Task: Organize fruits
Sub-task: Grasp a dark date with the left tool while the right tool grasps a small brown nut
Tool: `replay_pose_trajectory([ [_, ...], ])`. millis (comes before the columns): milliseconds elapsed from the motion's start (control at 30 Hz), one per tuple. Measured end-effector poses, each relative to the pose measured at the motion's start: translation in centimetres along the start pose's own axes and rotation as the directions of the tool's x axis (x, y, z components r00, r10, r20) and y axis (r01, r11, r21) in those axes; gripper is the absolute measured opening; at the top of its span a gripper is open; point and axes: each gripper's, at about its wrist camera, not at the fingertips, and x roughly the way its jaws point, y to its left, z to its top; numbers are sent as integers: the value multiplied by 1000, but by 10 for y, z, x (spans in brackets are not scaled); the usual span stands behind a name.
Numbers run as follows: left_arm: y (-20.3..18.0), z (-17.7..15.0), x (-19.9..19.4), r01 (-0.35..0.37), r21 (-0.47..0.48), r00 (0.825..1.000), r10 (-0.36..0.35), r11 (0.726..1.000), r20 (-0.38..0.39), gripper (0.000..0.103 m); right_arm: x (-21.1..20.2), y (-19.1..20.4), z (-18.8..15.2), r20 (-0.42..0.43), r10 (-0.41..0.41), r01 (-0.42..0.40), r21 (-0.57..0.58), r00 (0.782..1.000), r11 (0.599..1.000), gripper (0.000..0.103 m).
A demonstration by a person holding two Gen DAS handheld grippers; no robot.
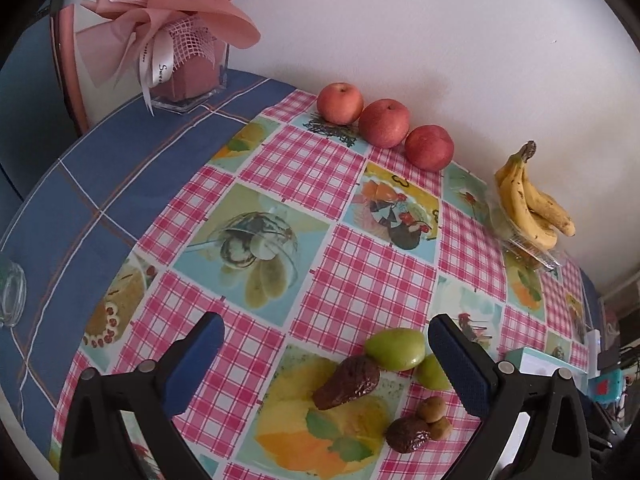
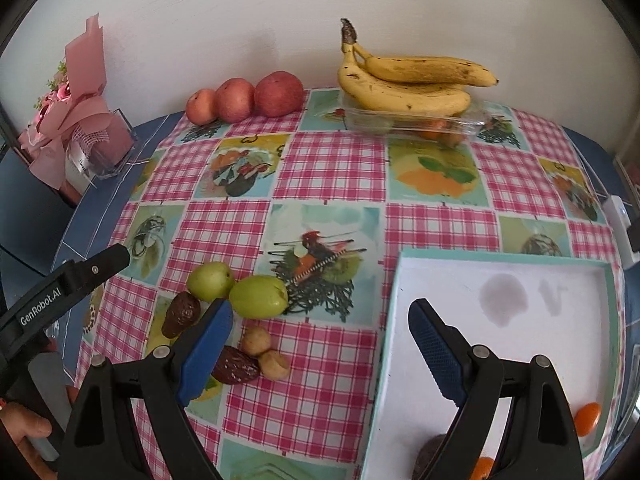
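Left gripper [image 1: 326,350] pointed steeply down over tablecloth [image 1: 360,272], jaws spread wide, nothing between pads. Hung above small fruit cluster near front edge: two green fruits [image 1: 395,349], touching each other, one partly hidden behind right-side finger; two dark wrinkled dates [image 1: 347,382], one just beside green fruits, other nearer camera; two small tan round fruits [image 1: 432,409] touching nearer date. No contact seen between fingers and any fruit.

Right gripper [image 2: 320,326] also tilted steeply down, jaws gaping wide, empty. Straddled left rim of white tray [image 2: 460,280]: left-side finger over tablecloth, overlapping a date in view, contact could not be told; right-side finger over tray floor. Inside tray: orange fruit [image 2: 587,418] near right wall, second orange piece and a dark fruit at bottom edge, mostly hidden behind finger. Two grey stains on tray floor.

Seen from right wrist view: left gripper's black arm at far left, held by person's hand [image 2: 24,432] at lower left corner, fingers wrapped on handle.

Farther back against wall: three red apples [image 1: 384,122] in a row, touching. Bunch of bananas [image 2: 408,80] resting on clear plastic box [image 2: 412,122] with fruit inside, contents unclear. Pink wrapped bouquet [image 1: 168,20] in clear holder at left rear, on blue cloth. Glass jar [image 1: 12,294] at far left edge.
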Motion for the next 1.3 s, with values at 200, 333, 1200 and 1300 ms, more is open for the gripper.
replay_pose_trajectory([
  [200,3,-1,5,-21,-11,999,21,1000,-33,103,5,-3,6,2,9,-9,-2,1000,1000,90],
  [333,0,-6,11,-16,8,997,16,1000,-72,103,9,-5,5,-8,15,-15,-1,1000,1000,90],
  [1200,-15,-36,62,77,31,959,-65,997,-276,53,63,14,-42,-224,110,-115,-11,969,993,43],
  [1300,-16,-38,64,82,30,956,-71,996,-286,45,63,14,-42,-225,126,-130,-2,966,992,37],
])
